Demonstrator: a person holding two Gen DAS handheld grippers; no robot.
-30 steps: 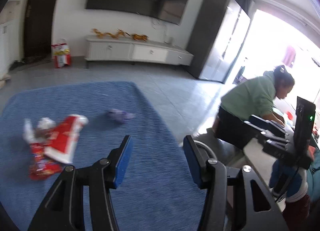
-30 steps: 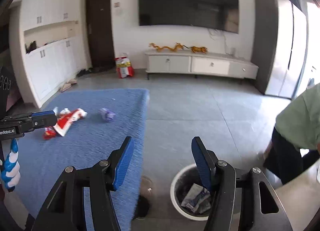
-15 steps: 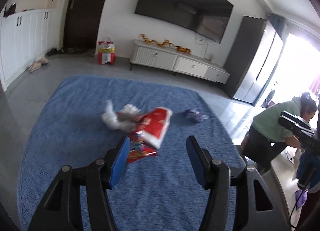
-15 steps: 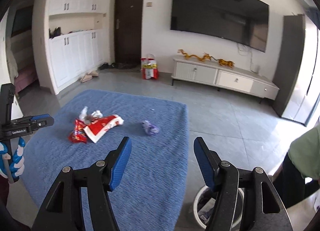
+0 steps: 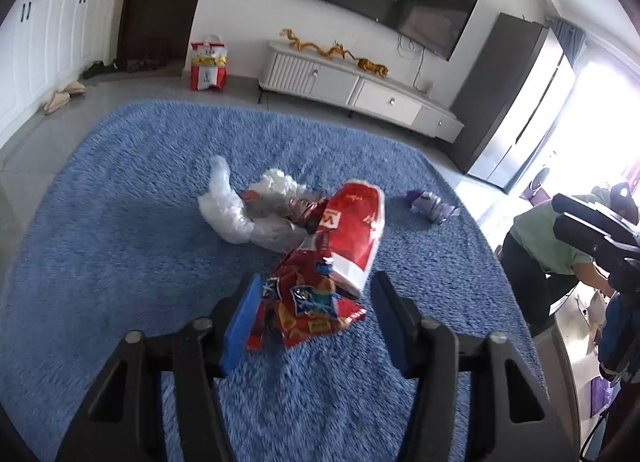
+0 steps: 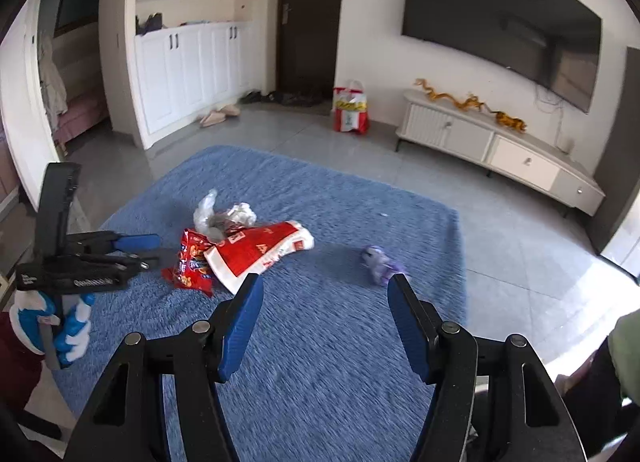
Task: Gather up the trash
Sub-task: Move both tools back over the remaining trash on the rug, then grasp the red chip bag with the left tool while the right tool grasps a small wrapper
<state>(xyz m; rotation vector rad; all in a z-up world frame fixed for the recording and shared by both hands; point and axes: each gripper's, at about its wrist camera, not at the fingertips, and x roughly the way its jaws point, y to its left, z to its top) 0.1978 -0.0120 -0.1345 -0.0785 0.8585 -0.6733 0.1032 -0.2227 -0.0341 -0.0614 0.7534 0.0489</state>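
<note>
A crumpled red snack bag (image 5: 308,302) lay on the blue rug (image 5: 120,246), touching a red-and-white wrapper (image 5: 356,229); a purple wrapper (image 5: 430,209) sat apart.

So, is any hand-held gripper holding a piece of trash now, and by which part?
Nothing is held. The left hand-held gripper frames the snack bag with jaws open; the right hand-held gripper is empty.

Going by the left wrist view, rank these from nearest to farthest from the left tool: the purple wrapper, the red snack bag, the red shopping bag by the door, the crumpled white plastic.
1. Red snack bag: between the open left tool fingers, on the rug.
2. Crumpled white plastic: mid-rug, ahead and left.
3. Purple wrapper: right edge of the rug.
4. Red shopping bag: on the floor beyond the rug.
</note>
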